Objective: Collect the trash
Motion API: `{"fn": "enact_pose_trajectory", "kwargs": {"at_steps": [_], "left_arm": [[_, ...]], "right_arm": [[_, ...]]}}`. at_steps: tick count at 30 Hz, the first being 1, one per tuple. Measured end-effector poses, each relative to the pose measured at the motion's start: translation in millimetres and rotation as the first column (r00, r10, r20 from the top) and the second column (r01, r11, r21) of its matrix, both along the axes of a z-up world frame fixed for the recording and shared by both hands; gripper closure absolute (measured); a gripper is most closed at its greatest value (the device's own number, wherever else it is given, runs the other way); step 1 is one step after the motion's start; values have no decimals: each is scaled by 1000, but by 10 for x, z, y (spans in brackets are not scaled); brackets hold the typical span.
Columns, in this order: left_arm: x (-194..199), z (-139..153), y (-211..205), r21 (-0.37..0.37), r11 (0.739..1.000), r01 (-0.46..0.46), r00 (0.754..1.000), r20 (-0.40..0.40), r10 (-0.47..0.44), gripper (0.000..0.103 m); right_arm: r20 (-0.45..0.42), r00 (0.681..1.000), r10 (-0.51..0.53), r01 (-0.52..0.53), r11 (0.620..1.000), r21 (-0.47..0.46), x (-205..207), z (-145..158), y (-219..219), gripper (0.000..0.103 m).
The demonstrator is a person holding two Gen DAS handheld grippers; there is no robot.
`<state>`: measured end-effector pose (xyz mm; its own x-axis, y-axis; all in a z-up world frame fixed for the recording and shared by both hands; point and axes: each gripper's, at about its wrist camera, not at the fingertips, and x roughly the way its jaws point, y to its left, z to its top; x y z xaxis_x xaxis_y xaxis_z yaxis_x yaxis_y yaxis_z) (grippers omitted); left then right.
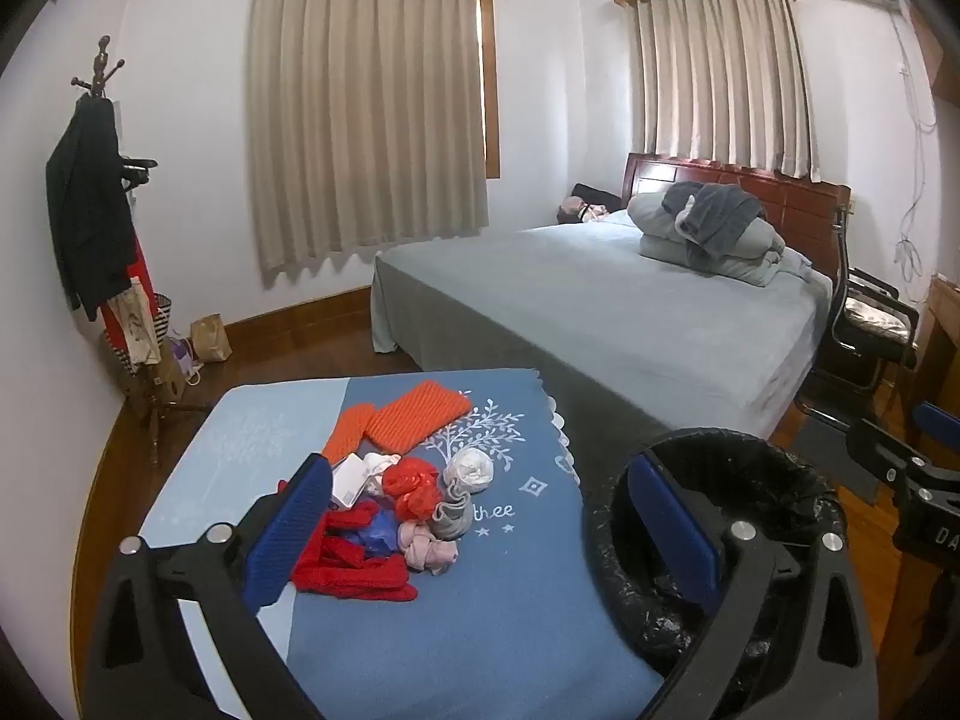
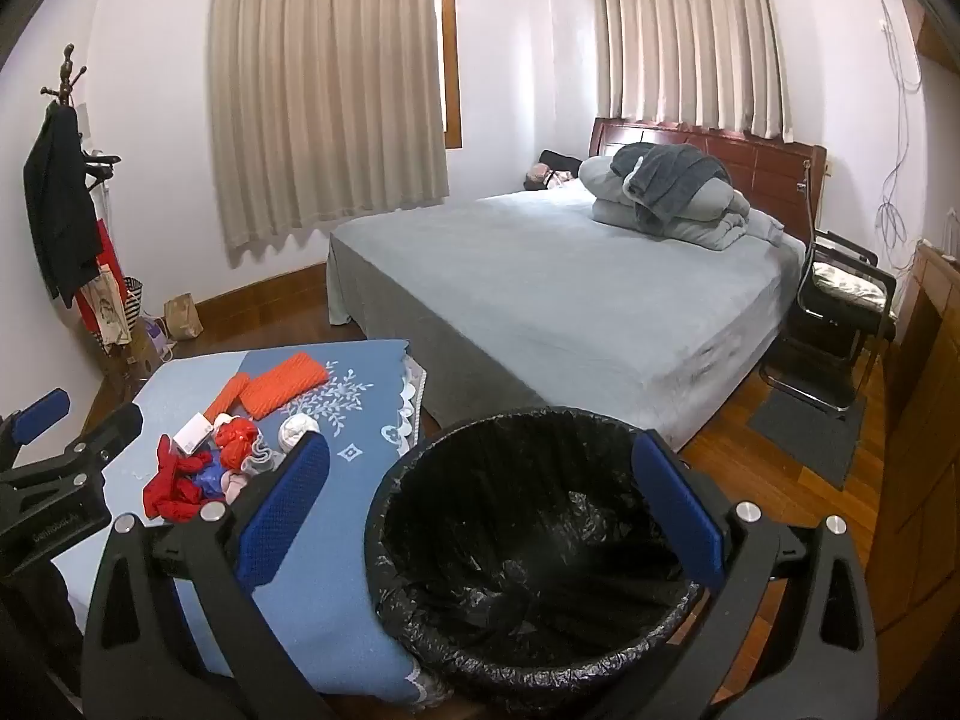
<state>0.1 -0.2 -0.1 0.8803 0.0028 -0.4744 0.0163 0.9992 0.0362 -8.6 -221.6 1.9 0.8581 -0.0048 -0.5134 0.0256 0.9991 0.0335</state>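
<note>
A pile of trash lies on the blue cloth-covered table (image 1: 480, 600): red netting (image 1: 354, 567), a red plastic bag (image 1: 411, 483), a white wad (image 1: 471, 467), a pink wad (image 1: 427, 549), a white box (image 1: 351, 480) and orange foam pieces (image 1: 414, 414). The pile also shows in the right wrist view (image 2: 204, 468). A bin with a black liner (image 2: 528, 540) stands right of the table. My left gripper (image 1: 480, 531) is open and empty above the table, just right of the pile. My right gripper (image 2: 480, 498) is open and empty over the bin.
A bed with grey sheets (image 1: 630, 312) and folded bedding stands behind. A coat rack (image 1: 96, 210) with bags at its foot is at the left wall. A black chair (image 2: 840, 312) and a dark mat (image 2: 804, 432) are at the right, by a wooden cabinet.
</note>
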Motion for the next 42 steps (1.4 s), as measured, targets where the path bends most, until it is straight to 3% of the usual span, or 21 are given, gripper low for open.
{"fn": "enact_pose_trajectory", "kwargs": {"at_steps": [42], "left_arm": [[-2, 0, -4, 6, 1000, 0, 1000, 4, 0, 6]], "right_arm": [[-2, 1000, -1, 1, 1000, 5, 4, -4, -1, 5]]}}
